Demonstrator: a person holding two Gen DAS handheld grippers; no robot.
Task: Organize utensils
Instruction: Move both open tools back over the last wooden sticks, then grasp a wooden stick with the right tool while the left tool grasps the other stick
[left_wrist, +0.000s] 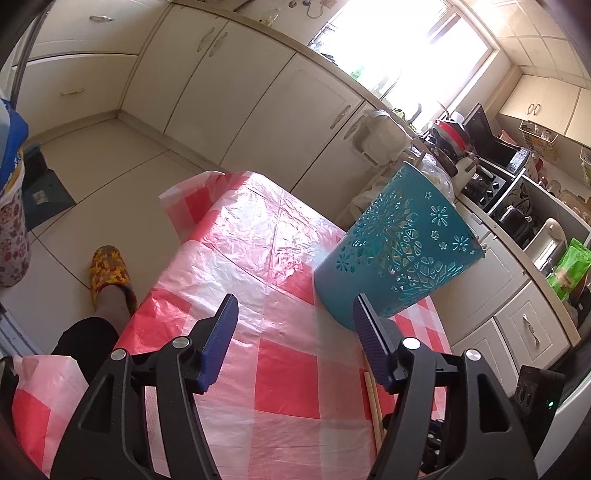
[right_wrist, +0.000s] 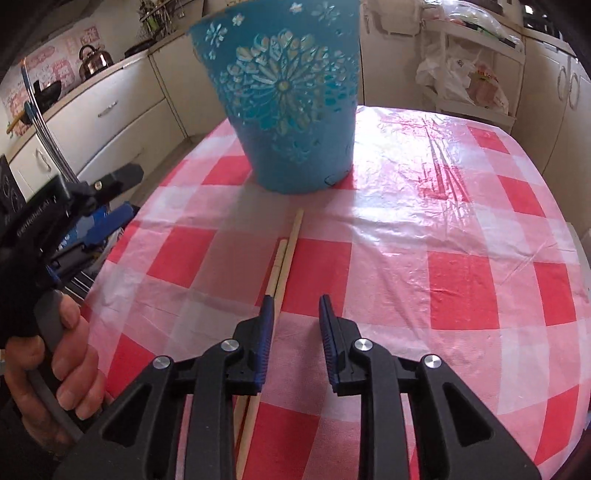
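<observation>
Chopsticks (right_wrist: 282, 266) — a pair of pale wooden sticks — lie side by side and touching on the counter (right_wrist: 461, 273), which is covered in a red-and-white checked plastic cloth. Their long axis runs away from the viewer toward a teal cut-out holder (right_wrist: 291, 107) that stands upright farther along the counter, the far tips stopping short of its base. In the right wrist view the right claw (right_wrist: 296, 303) hovers low over the near half of the sticks; its blue-padded jaws are partly apart and empty, with the left jaw over the sticks and the gap lying just to their right. The sticks run nearly in line with the claw's fingers, so a grasp would likely need a small shift to the left. The left claw (left_wrist: 295, 314) is held off to the side, jaws wide apart and empty, the holder just beyond its right finger; a person's hand (right_wrist: 62, 354) grips its handle. The right claw is plainly the nearer one.
</observation>
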